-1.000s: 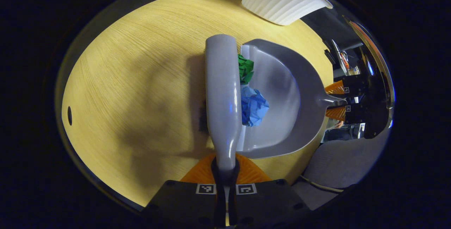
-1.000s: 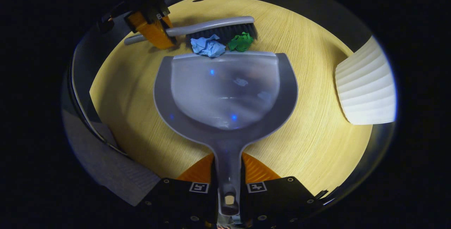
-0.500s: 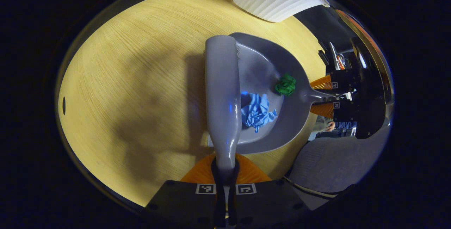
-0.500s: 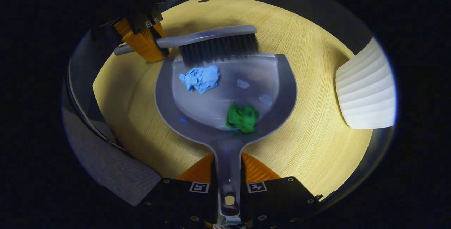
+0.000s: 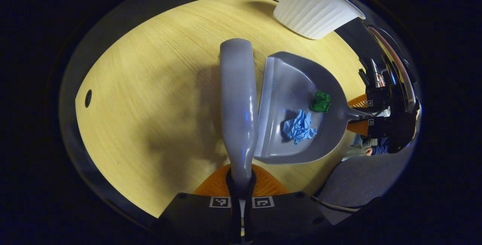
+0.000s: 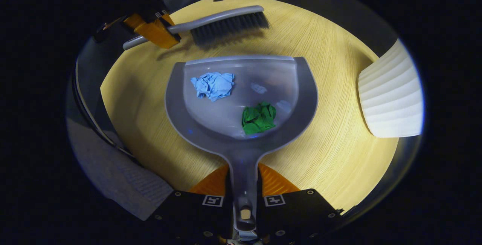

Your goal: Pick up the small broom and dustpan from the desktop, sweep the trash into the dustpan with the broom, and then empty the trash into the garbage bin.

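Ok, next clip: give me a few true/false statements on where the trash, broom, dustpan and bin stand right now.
1. Both paper wads lie in the dustpan. True: blue wad, green wad.
2. The broom rests inside the dustpan. False: it is beyond the pan's front lip, apart from it.
3. The right gripper grips the dustpan's handle. True.
4. The left gripper is empty. False: it is shut on the broom's handle.
5. The dustpan is over the bin. False: the white ribbed bin stands off to the side.
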Motion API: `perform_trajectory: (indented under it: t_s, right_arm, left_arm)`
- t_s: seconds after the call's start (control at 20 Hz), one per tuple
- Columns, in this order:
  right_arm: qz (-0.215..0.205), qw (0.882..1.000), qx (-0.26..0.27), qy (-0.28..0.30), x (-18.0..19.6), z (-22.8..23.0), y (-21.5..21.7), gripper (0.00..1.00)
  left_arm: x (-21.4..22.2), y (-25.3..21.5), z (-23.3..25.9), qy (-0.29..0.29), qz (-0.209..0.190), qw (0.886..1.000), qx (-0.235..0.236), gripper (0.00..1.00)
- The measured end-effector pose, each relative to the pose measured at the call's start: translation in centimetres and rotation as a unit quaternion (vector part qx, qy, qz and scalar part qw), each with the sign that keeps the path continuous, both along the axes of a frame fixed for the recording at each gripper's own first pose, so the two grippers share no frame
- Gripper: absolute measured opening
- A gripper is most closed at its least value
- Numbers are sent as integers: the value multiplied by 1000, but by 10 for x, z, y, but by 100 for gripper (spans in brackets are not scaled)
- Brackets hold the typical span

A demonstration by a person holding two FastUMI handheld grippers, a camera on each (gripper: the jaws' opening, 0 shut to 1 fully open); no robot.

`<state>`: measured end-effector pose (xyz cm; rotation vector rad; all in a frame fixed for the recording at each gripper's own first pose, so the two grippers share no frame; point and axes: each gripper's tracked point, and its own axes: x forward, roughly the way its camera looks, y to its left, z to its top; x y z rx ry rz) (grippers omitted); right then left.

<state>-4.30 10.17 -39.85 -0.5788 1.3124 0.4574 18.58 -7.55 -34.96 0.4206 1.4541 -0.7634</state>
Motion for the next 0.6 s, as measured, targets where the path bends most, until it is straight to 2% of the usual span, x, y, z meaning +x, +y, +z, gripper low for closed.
perform_trajectory:
  t_s: [0.15, 0.2, 0.6]
  right_arm:
    - [-8, 1000, 3, -5, -3, 0, 0, 24]
    - [-12, 1000, 2, -8, -4, 0, 1, 21]
    - [-25, 999, 3, -20, -5, 9, 5, 22]
  left_arm:
    - [-1, 13, 12, -14, 21, 1000, -2, 6]
    - [-1, 18, 15, -19, 28, 999, -1, 6]
    - [-16, 64, 31, -50, 101, 994, 2, 6]
